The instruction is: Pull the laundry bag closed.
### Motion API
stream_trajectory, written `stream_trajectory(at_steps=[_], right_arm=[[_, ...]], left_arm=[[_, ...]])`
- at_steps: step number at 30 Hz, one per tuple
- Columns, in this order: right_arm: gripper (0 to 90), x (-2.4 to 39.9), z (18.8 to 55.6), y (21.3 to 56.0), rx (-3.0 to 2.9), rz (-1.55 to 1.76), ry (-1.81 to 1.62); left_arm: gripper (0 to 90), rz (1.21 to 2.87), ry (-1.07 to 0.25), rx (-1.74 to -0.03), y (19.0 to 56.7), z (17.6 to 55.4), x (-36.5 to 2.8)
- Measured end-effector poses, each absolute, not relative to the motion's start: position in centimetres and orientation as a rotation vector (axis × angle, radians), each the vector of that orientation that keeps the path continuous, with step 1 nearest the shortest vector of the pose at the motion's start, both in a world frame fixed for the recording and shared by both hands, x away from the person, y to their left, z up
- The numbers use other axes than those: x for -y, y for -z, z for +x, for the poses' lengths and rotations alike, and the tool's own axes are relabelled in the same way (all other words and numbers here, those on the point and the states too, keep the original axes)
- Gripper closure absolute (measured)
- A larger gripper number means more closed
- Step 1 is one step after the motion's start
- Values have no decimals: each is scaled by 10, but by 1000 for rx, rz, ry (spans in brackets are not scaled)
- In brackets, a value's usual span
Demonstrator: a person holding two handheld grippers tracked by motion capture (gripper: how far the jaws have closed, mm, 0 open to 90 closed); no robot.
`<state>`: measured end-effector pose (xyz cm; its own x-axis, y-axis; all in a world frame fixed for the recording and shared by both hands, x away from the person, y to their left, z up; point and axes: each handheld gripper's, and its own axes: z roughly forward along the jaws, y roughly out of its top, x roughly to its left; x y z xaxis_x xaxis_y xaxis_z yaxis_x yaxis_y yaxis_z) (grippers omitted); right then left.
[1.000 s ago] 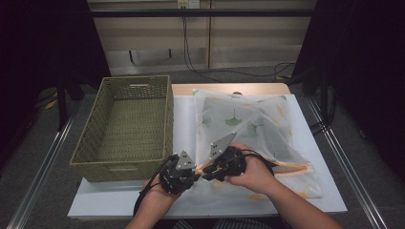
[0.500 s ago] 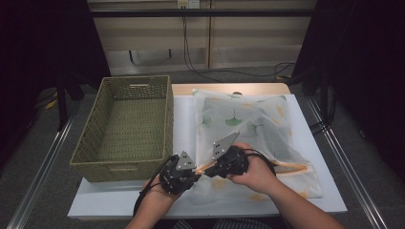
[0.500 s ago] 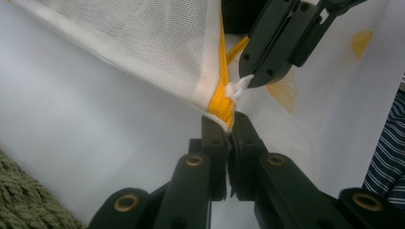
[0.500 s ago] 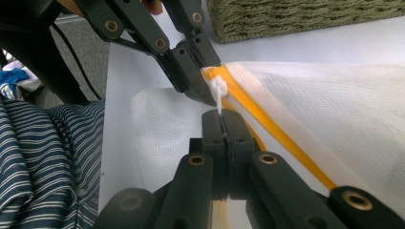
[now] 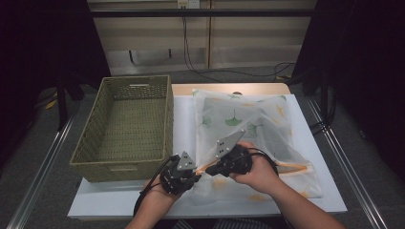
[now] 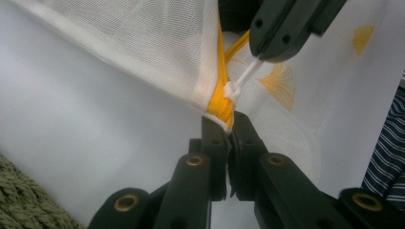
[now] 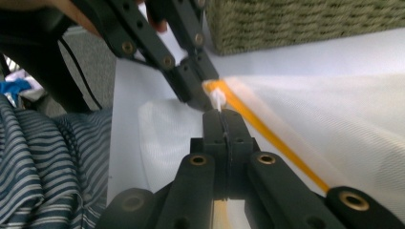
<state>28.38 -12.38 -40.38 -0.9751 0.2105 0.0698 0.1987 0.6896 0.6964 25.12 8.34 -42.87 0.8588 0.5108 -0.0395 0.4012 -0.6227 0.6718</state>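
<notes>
Both claws meet at the near left corner of a white mesh laundry bag [image 5: 248, 129] printed with ginkgo leaves, lying on the white worktop [image 5: 329, 191] right of a woven basket [image 5: 129, 124]. Left claw [image 6: 228, 131] is clamped on the bag's yellow zipper end [image 6: 220, 98]; right claw [image 7: 222, 114], just closed, pinches the small white zipper pull cord [image 7: 218, 100].
</notes>
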Motion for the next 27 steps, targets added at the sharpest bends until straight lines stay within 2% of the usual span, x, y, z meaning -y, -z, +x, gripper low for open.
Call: stream_trajectory(at_steps=[27], right_arm=[[900,121,288,409,-2884,362,-1212]], left_arm=[[870,2325,-200,-660,428,250,-82]])
